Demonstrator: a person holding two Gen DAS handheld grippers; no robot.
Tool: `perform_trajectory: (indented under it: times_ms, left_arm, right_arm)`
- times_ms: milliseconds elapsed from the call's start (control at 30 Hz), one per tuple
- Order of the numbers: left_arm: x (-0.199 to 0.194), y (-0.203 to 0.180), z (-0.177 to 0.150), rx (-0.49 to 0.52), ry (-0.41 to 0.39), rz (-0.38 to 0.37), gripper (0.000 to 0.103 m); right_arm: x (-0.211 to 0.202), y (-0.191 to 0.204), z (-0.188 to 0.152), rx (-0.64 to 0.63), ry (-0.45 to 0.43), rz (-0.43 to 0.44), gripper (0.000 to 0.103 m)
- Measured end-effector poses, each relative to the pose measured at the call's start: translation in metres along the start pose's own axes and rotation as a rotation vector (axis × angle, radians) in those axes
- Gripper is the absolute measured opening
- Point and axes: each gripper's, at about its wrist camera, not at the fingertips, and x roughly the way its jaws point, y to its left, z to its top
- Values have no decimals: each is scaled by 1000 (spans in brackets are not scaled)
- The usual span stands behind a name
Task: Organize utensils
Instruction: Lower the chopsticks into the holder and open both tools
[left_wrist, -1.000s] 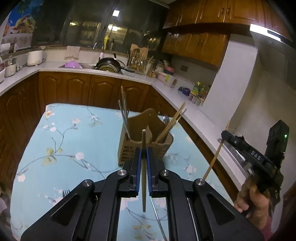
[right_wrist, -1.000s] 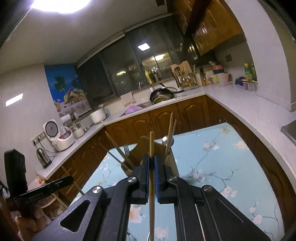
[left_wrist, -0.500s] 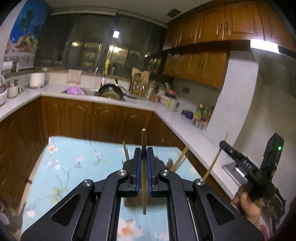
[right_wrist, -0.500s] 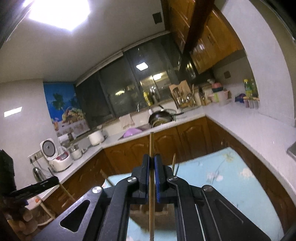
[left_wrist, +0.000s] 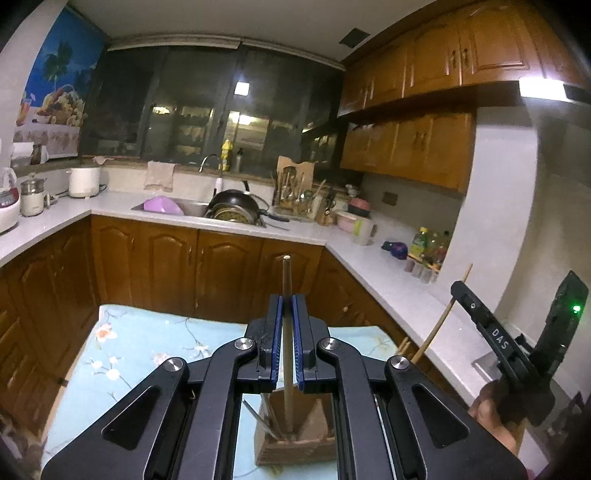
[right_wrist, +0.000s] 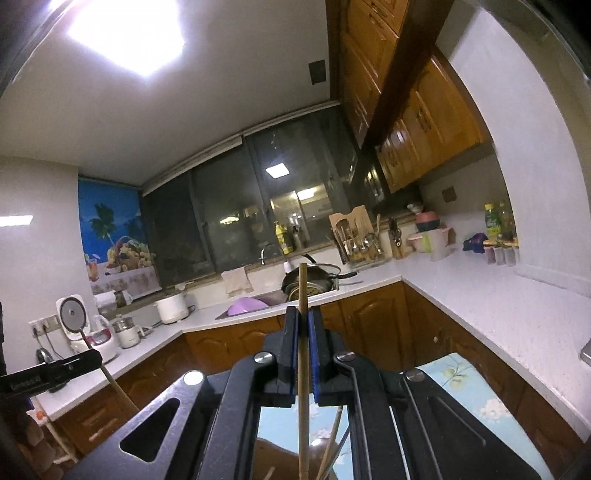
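Chopsticks, 2 of them, 1 per gripper. Left gripper (left_wrist: 287, 317) pinching a dark wooden chopstick (left_wrist: 286, 280) upright, lower end reaching down into the wooden utensil holder (left_wrist: 295, 439) on the floral tablecloth (left_wrist: 125, 343). Right gripper (right_wrist: 303, 325) clamped on a paler chopstick (right_wrist: 303, 288), likewise upright, just above the holder. Both sets of jaws pressed tight on thin shafts. Risk, as a guess: letting go off-centre could drop a stick outside the compartment or tip it against the metal utensils (left_wrist: 260, 417) already inside. Holder mostly hidden behind gripper bodies; compartment walls hard to make out; lower tip of right chopstick cut off.
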Motion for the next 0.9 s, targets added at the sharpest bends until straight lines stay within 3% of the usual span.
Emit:
perform_trajectory:
  times_ms: [467,900]
  left_arm:
    - [28,8,-69,-43,109,7,5]
    - [32,8,-83,-11,137,6,5]
  right_arm:
    - [14,-14,-57,-6,63,-14,5]
    - [20,-17,-83,-20,201,0,6]
